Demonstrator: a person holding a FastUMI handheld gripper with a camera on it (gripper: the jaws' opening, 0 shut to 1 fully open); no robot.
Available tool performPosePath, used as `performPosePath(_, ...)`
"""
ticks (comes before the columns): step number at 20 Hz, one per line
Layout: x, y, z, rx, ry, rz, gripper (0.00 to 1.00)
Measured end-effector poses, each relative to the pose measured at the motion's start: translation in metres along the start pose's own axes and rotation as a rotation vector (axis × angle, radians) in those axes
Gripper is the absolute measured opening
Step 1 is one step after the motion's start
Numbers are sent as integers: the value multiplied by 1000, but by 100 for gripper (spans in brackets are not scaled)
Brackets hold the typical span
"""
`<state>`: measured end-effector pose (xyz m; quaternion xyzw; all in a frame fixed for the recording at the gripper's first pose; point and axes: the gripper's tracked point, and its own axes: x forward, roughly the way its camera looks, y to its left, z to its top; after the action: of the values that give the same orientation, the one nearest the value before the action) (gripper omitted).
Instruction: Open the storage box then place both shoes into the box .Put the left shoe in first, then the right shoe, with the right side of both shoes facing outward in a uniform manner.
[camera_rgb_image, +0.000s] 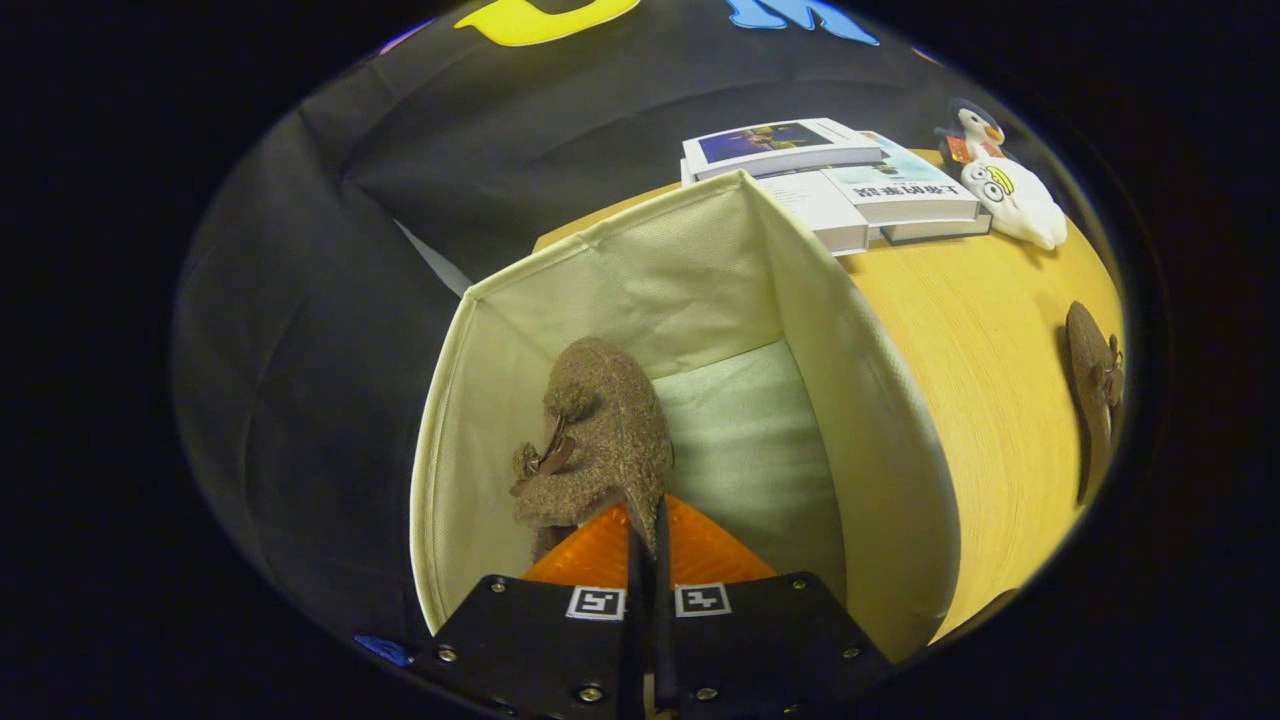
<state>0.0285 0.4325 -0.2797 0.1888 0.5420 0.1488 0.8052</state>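
A cream fabric storage box stands open on the wooden table, and I look down into it. Inside it a brown fuzzy shoe with a small bow hangs toe-away along the box's left wall. My gripper is shut on the shoe's heel edge, fingers pressed close together over the box. The pale bottom of the box shows to the right of the shoe. A second brown shoe lies on the table well to the right of the box.
Stacked books sit on the wooden table beyond the box. A white penguin plush toy lies right of the books. Black cloth wall rises behind and to the left of the box.
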Motion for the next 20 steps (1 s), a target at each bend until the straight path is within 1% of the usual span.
performPosePath(2,-1,6,-1,-4,2,32,4)
performPosePath(3,-5,7,-1,0,2,50,9)
performPosePath(4,-2,11,-2,0,8,76,10)
performPosePath(5,-8,18,-4,-1,27,121,23)
performPosePath(8,-24,23,4,-26,-4,182,85)
performPosePath(9,-31,24,5,-46,-15,194,96)
performPosePath(12,-56,23,17,-129,-65,216,98)
performPosePath(13,-66,21,25,-153,-105,219,98)
performPosePath(17,-106,6,47,-201,-177,241,98)
performPosePath(20,-128,-27,60,-241,-218,194,98)
